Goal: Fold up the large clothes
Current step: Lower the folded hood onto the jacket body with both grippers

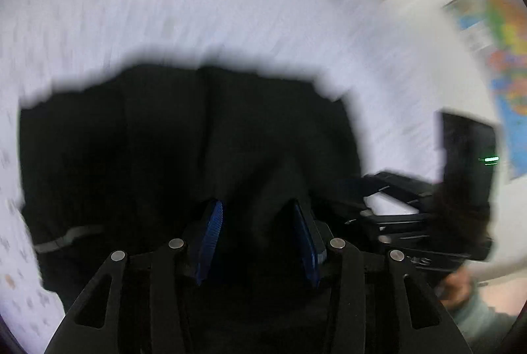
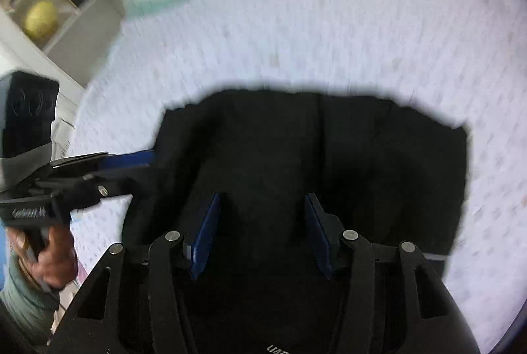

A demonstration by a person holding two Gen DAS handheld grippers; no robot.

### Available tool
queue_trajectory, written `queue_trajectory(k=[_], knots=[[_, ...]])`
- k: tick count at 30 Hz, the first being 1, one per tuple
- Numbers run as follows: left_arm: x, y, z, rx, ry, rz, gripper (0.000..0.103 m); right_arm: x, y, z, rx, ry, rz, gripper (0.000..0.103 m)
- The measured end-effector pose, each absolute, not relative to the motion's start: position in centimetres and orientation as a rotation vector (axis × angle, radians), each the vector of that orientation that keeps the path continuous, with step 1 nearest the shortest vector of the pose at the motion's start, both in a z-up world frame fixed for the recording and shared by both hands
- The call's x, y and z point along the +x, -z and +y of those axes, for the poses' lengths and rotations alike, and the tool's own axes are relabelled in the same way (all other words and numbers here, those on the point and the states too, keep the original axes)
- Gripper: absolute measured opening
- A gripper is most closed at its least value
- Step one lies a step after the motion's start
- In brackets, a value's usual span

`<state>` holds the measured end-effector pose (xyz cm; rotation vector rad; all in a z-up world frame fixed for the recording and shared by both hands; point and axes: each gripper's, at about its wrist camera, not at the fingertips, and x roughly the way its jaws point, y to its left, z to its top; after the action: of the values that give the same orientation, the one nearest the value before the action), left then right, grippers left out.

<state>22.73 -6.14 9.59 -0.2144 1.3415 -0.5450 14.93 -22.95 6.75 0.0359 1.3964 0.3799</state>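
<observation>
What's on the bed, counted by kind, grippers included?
Black garment: 1
Grippers: 2, left gripper and right gripper, both over the garment with jaws apart
Patterned bedsheet beneath: 1
Total: 4

I see the black garment point(image 2: 296, 156) as soft, matt cloth that swallows the light. The bedsheet point(image 2: 296, 41) under it looks like pale, finely speckled woven fabric. My left gripper point(image 1: 260, 238) and right gripper point(image 2: 263, 235) are matt black plastic with shiny metal pins and ribbed blue pads point(image 1: 210, 238).
</observation>
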Motion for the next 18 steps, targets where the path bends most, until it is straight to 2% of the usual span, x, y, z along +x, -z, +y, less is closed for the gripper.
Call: queue_trajectory(k=[2, 4, 9, 13, 16, 18], knots=[[22.3, -5.1, -6.6, -0.141, 0.503, 1.42, 0.045, 14.0, -2.3, -23.4, 0.042, -0.342, 1.498, 0.056], [21.9, -4.1, -6.5, -0.153, 0.509, 1.384, 0.045, 13.3, -0.6, -23.8, 0.045, -0.345, 1.474, 0.056], [21.8, -6.3, -6.3, -0.15, 0.509, 1.349, 0.045, 13.4, -1.4, -23.6, 0.058, -0.341, 1.464, 0.058], [18.2, -12.1, -6.6, -0.103, 0.586, 1.233, 0.045, 11.0, -7.0, -21.9, -0.013, -0.402, 1.36, 0.062], [17.3, -11.5, -5.6, -0.12, 0.608, 1.262, 0.046, 9.7, -7.8, -21.0, -0.072, -0.432, 1.331, 0.064], [17.8, -9.1, -5.1, -0.157, 0.582, 1.337, 0.046, 9.6, -4.6, -20.5, -0.143, -0.391, 1.406, 0.066]])
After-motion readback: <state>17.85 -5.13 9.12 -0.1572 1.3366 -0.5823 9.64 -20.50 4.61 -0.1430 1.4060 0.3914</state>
